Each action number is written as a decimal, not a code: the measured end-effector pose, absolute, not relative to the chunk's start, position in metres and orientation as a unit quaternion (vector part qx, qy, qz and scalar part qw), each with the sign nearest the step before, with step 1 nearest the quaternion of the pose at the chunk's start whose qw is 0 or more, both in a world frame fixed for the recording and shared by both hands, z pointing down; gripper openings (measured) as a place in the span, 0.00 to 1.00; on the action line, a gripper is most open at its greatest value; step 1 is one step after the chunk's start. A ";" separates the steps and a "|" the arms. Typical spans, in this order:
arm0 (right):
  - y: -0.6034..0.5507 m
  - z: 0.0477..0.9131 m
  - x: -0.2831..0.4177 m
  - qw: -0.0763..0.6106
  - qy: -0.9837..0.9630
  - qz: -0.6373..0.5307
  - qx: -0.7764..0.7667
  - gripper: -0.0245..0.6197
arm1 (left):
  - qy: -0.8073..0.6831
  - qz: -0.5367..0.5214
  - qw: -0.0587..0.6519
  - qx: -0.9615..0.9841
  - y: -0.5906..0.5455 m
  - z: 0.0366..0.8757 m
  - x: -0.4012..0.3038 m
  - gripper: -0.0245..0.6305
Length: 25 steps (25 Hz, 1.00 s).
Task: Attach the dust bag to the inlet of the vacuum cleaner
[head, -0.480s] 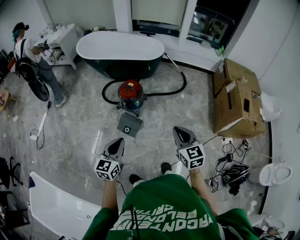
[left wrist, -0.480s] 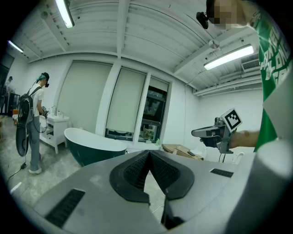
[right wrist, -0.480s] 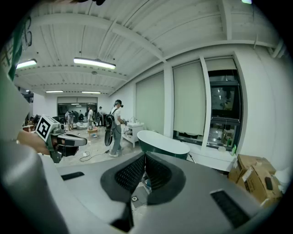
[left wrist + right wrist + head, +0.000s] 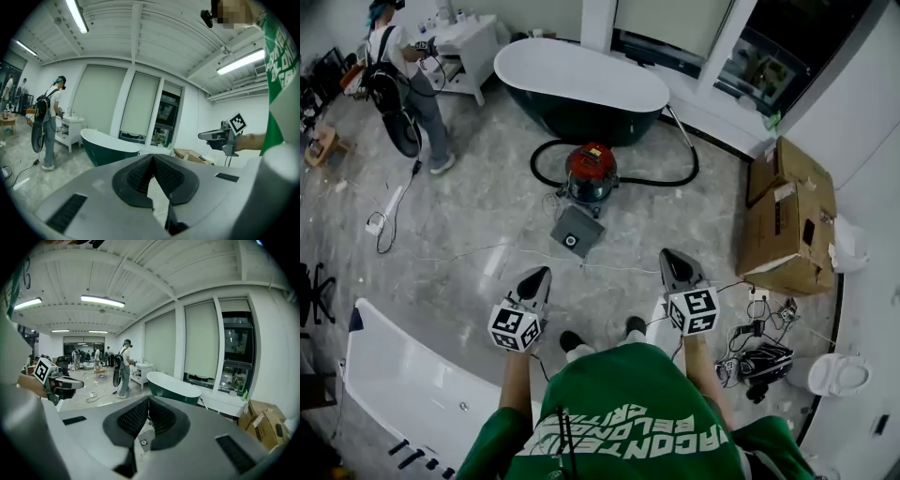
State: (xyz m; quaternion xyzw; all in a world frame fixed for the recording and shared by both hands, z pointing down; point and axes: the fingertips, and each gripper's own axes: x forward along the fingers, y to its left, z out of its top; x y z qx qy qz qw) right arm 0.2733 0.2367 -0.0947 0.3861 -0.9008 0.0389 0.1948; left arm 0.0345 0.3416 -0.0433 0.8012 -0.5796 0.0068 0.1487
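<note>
A red vacuum cleaner (image 4: 590,172) stands on the floor in front of a dark bathtub, with a black hose looping round it. The dust bag (image 4: 577,232), a flat grey square with a round hole, lies on the floor just in front of the vacuum. It also peeks out below the right jaws (image 4: 145,438). My left gripper (image 4: 538,276) and right gripper (image 4: 672,259) hang side by side in the air short of the bag, both shut and empty. The left gripper view shows its jaws (image 4: 152,157) closed tip to tip. In the right gripper view the jaws (image 4: 148,399) are closed likewise.
The bathtub (image 4: 581,84) is behind the vacuum. Cardboard boxes (image 4: 787,216) stand at the right, with a toilet (image 4: 839,375) and a tangle of cables (image 4: 759,356) nearer me. A white tub (image 4: 412,394) lies at my left. Another person (image 4: 398,75) stands at the far left.
The head view has swung a little, so the vacuum and bag sit further right and higher in the picture. Both grippers stay shut and side by side.
</note>
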 end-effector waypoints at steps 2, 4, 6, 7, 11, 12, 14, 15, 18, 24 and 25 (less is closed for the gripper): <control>0.246 -0.090 0.262 0.199 -0.902 0.040 0.382 0.05 | -0.585 0.006 0.153 0.796 0.356 -0.038 0.020 0.04; 0.255 -0.084 0.252 0.203 -0.903 0.040 0.378 0.05 | -0.588 0.006 0.156 0.793 0.369 -0.033 0.009 0.04; 0.263 -0.080 0.242 0.207 -0.904 0.041 0.372 0.05 | -0.591 0.007 0.158 0.791 0.378 -0.028 0.000 0.04; 0.266 -0.078 0.237 0.210 -0.905 0.041 0.369 0.05 | -0.592 0.007 0.159 0.790 0.381 -0.026 -0.005 0.04; 0.277 -0.072 0.222 0.223 -0.906 0.038 0.357 0.05 | -0.597 0.001 0.167 0.785 0.387 -0.020 -0.017 0.04; 0.278 -0.071 0.220 0.225 -0.907 0.037 0.355 0.05 | -0.598 -0.001 0.171 0.783 0.388 -0.018 -0.019 0.04; 0.278 -0.068 0.218 0.227 -0.907 0.035 0.353 0.05 | -0.598 -0.002 0.179 0.781 0.388 -0.014 -0.021 0.04; 0.276 -0.066 0.217 0.228 -0.907 0.035 0.353 0.05 | -0.598 -0.001 0.181 0.781 0.387 -0.012 -0.022 0.04; 0.268 -0.057 0.215 0.231 -0.906 0.040 0.353 0.05 | -0.601 0.000 0.185 0.778 0.384 -0.007 -0.025 0.04; 0.234 -0.059 0.181 0.214 -0.917 0.039 0.335 0.05 | -0.617 0.008 0.180 0.766 0.365 -0.009 -0.052 0.04; 0.228 -0.061 0.173 0.209 -0.920 0.037 0.330 0.05 | -0.619 0.010 0.177 0.765 0.360 -0.010 -0.057 0.04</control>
